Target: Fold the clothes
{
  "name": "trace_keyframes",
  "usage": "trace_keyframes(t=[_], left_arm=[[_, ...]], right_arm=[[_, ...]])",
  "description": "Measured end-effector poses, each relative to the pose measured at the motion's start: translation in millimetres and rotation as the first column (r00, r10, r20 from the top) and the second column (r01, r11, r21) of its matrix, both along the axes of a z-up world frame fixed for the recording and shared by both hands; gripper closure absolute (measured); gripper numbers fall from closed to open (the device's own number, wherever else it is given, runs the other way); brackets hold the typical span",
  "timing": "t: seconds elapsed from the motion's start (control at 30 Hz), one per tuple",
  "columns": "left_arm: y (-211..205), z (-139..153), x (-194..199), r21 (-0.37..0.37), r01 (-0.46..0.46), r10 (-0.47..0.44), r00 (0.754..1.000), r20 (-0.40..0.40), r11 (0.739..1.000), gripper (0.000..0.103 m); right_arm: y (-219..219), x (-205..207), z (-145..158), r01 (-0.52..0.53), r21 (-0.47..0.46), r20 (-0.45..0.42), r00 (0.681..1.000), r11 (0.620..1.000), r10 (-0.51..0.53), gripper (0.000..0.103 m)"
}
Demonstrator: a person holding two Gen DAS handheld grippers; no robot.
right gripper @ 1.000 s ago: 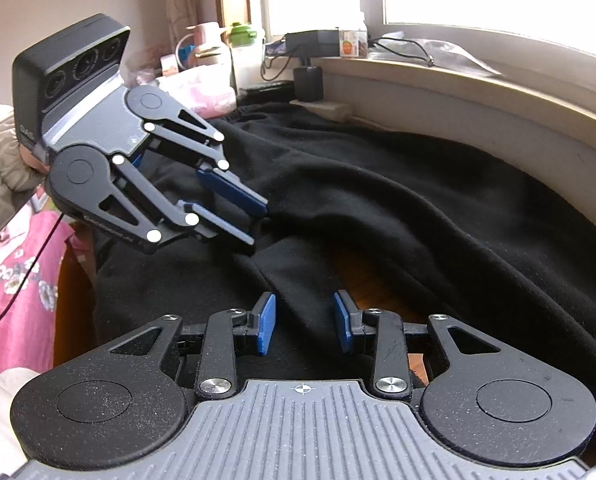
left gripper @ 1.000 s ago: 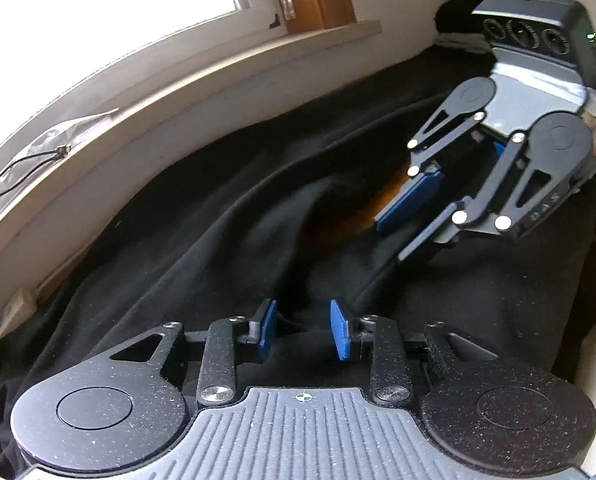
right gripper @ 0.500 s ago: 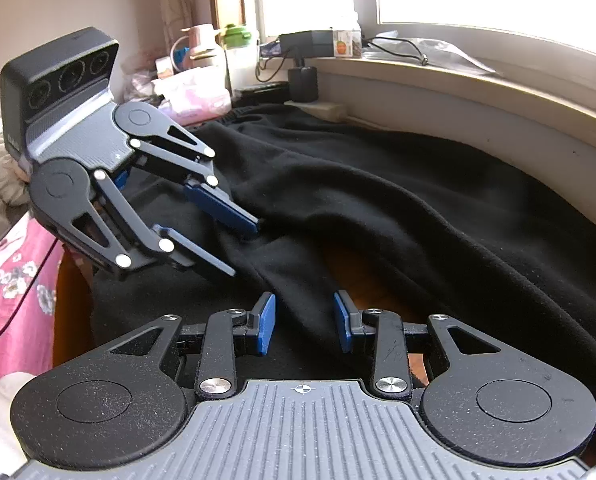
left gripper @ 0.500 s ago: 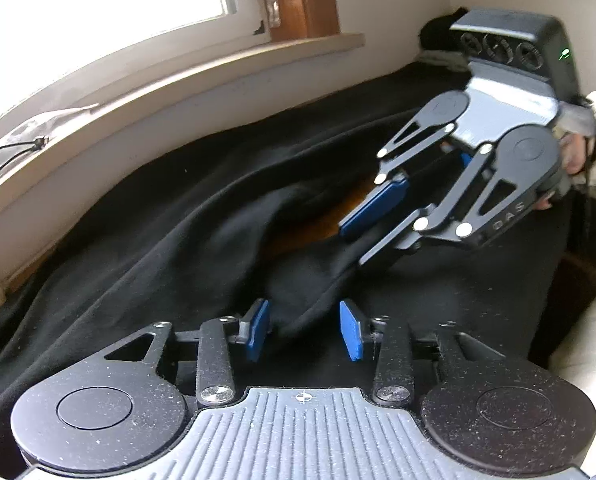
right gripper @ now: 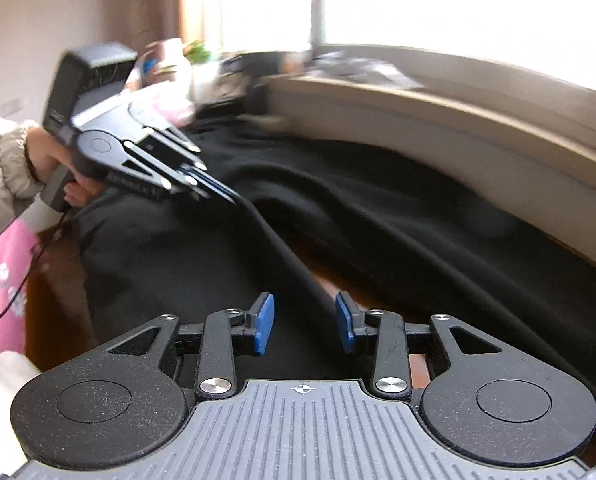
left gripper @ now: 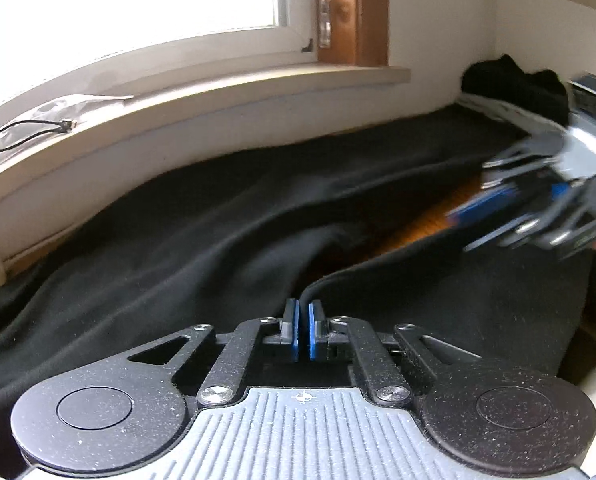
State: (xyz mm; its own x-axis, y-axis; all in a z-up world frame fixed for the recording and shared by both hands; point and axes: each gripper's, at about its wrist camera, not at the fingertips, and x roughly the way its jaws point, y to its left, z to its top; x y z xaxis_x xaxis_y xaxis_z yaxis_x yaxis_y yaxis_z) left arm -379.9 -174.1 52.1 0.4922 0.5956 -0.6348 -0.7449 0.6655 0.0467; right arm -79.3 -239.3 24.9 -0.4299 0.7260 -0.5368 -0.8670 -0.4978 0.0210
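Only the right wrist view shows the person's hand [right gripper: 59, 176] and pale sleeve cuff [right gripper: 7, 160] behind the left gripper [right gripper: 233, 200], along with blurred clutter at the far end of the window sill [right gripper: 458, 108] and a pink flowered cloth [right gripper: 1, 264] off to the left. Only the left wrist view shows the thin cable [left gripper: 25, 130] lying on the sill, the wooden window frame [left gripper: 354, 12], and a second dark heap [left gripper: 514, 88] in the far corner beyond the right gripper [left gripper: 470, 228].

The black garment [left gripper: 177, 240] lies spread over the wooden bench [left gripper: 426, 224], ahead of and under both pairs of jaws, with a strip of bare wood showing between two folds.

The left gripper's jaws are pinched nearly together on a raised edge of the black garment, which runs forward from between the blue pads [left gripper: 292, 328]; in the right wrist view the same jaws read as narrow, with cloth stretching away from their tips.

The right gripper's jaws stand wide apart. A taut ridge of the garment passes between its pads [right gripper: 263, 324], but neither pad visibly presses it. In the left wrist view this gripper is motion-blurred, off to the right of the left jaws.
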Motion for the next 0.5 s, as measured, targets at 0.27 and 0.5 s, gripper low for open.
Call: trace_keyframes(t=[0.27, 0.5], left_arm=[[16.2, -11.0, 1.4, -0.036, -0.044, 0.044, 0.999, 0.002, 0.998, 0.098], [19.6, -14.9, 2.2, -0.050, -0.071, 0.071, 0.997, 0.013, 0.996, 0.098]], right_arm=[[-137.2, 165.5, -11.3, 0.501, -0.038, -0.018, 0.865, 0.865, -0.502, 0.060], [-205.4, 221.2, -29.9, 0.674, -0.063, -0.046, 0.735, 0.736, -0.677, 0.060]])
